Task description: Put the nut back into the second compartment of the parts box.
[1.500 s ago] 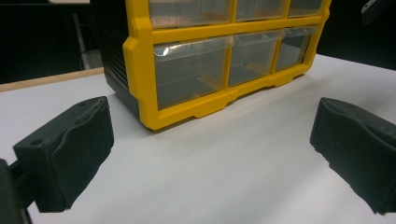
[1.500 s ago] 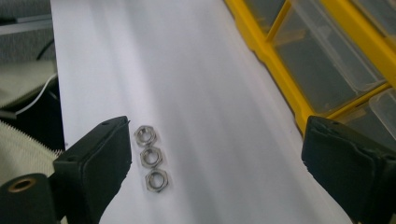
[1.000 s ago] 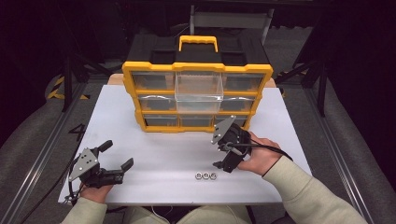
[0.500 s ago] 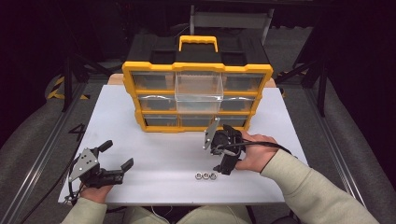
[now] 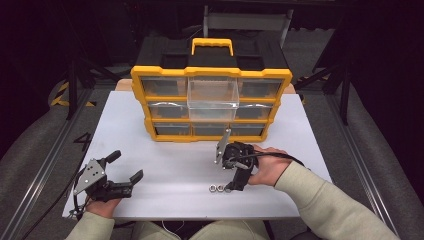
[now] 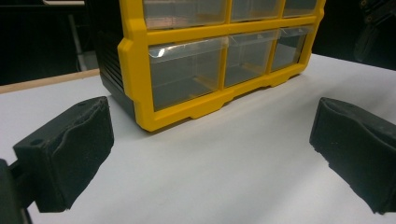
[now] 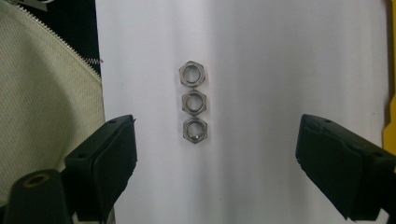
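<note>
Two claws work a white surface [image 5: 165, 130]. At the left, my left claw [image 5: 126, 167] rests low near the front edge, its jaws spread wide with nothing between them, facing a yellow drawer organizer [image 5: 212, 105] that stands at the back. Toward the right, three steel nuts [image 7: 193, 102] lie flat in a touching row near the front edge. My right claw [image 7: 215, 154] points down over them, jaws wide but just closing a little, gripping nothing, the nearest nut between them.
</note>
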Motion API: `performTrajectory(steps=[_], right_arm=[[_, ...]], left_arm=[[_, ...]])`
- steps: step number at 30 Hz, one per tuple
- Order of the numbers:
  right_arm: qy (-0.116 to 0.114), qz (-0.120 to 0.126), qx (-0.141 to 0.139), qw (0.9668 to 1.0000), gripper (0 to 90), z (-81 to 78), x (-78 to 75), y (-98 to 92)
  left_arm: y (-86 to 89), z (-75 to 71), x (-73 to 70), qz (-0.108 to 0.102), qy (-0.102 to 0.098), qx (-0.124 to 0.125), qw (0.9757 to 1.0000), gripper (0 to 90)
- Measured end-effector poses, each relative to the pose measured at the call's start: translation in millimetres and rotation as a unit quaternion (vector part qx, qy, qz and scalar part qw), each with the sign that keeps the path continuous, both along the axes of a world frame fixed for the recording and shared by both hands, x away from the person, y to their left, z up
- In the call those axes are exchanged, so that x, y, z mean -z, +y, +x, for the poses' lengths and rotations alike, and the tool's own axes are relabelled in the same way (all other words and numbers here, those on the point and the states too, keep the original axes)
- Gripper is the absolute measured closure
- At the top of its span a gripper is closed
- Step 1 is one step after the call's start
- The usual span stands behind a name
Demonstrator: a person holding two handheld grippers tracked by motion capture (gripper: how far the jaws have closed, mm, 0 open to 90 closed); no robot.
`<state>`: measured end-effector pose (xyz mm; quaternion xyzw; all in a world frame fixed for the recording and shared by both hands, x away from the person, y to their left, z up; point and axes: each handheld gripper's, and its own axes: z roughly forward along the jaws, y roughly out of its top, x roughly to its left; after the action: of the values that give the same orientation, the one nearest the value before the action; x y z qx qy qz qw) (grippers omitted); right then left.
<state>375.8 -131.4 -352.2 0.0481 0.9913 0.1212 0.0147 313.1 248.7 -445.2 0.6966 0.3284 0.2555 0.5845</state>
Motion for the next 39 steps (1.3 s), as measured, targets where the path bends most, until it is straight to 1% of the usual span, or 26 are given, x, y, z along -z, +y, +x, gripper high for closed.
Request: performTrajectory(steps=[3,5,6,10,11,12,14,18,21,23,25,26,29,31,33,34,35,39], right_arm=[[0.001,0.007,-0.003,1.0000,14.3,1.0,6.5,-0.1],[0.002,0.003,0.000,1.0000,14.8,1.0,10.8,0.1],[-0.004,0.000,0.001,1.0000,14.9,1.0,13.7,0.5],[-0.002,0.003,0.005,1.0000,16.3,-2.2,23.3,1.2],[0.000,0.001,0.001,1.0000,16.8,-2.6,25.8,1.3],[0.000,0.001,0.001,1.0000,16.8,-2.6,25.8,1.3],[0.000,-0.002,0.001,1.0000,17.8,-3.9,31.1,1.9],[0.009,-0.011,-0.003,0.9999,21.5,-6.1,38.1,3.9],[0.009,-0.010,-0.008,0.9999,23.1,-6.1,40.5,4.1],[0.015,-0.011,-0.004,0.9998,23.9,-6.2,45.5,4.1],[0.014,-0.012,-0.007,0.9998,23.9,-5.4,49.4,3.8],[0.019,-0.012,-0.003,0.9998,23.9,-6.0,51.5,4.0],[0.022,-0.013,0.002,0.9997,24.7,-6.6,55.8,3.8],[0.026,-0.015,-0.002,0.9995,27.0,-6.4,59.5,3.9],[0.025,-0.018,-0.004,0.9995,30.6,-6.8,62.6,3.4],[0.027,-0.022,0.001,0.9994,32.7,-7.9,63.0,2.9],[0.027,-0.020,-0.004,0.9994,34.5,-7.7,64.1,2.2],[0.020,-0.028,-0.002,0.9994,42.9,-7.8,67.0,1.6]], left_arm=[[0.1,0.1,0.2,0.000,0.002,0.000,1.0000,0.5],[0.0,0.1,0.1,0.000,0.001,0.000,1.0000,0.5],[0.0,0.1,0.1,0.000,0.001,0.001,1.0000,0.5],[0.0,0.0,0.2,0.000,0.002,0.000,1.0000,0.5],[0.0,0.2,0.3,0.001,0.003,0.000,1.0000,0.5],[0.0,0.2,0.3,0.001,0.003,0.000,1.0000,0.5],[-0.5,0.4,0.4,0.001,0.003,0.001,1.0000,0.5],[-0.8,0.6,0.6,0.000,0.002,0.000,1.0000,0.5],[-1.0,0.5,0.8,-0.001,0.003,0.000,1.0000,0.5],[-0.8,0.6,0.8,-0.001,0.003,0.000,1.0000,0.5],[-0.7,0.7,0.9,-0.001,0.004,0.001,1.0000,0.5],[-0.6,1.1,1.1,-0.002,0.003,0.001,1.0000,0.5],[-0.6,1.2,1.1,-0.002,0.003,0.002,1.0000,0.5],[-0.5,1.3,0.9,-0.002,0.004,0.003,1.0000,0.5],[-0.6,2.0,1.2,-0.003,0.003,0.004,1.0000,0.5],[-0.7,2.6,1.4,-0.003,0.004,0.005,1.0000,0.5],[-0.8,3.2,1.5,-0.001,0.008,0.007,0.9999,0.5],[-1.6,2.8,0.9,0.001,0.007,0.009,0.9999,0.6]])
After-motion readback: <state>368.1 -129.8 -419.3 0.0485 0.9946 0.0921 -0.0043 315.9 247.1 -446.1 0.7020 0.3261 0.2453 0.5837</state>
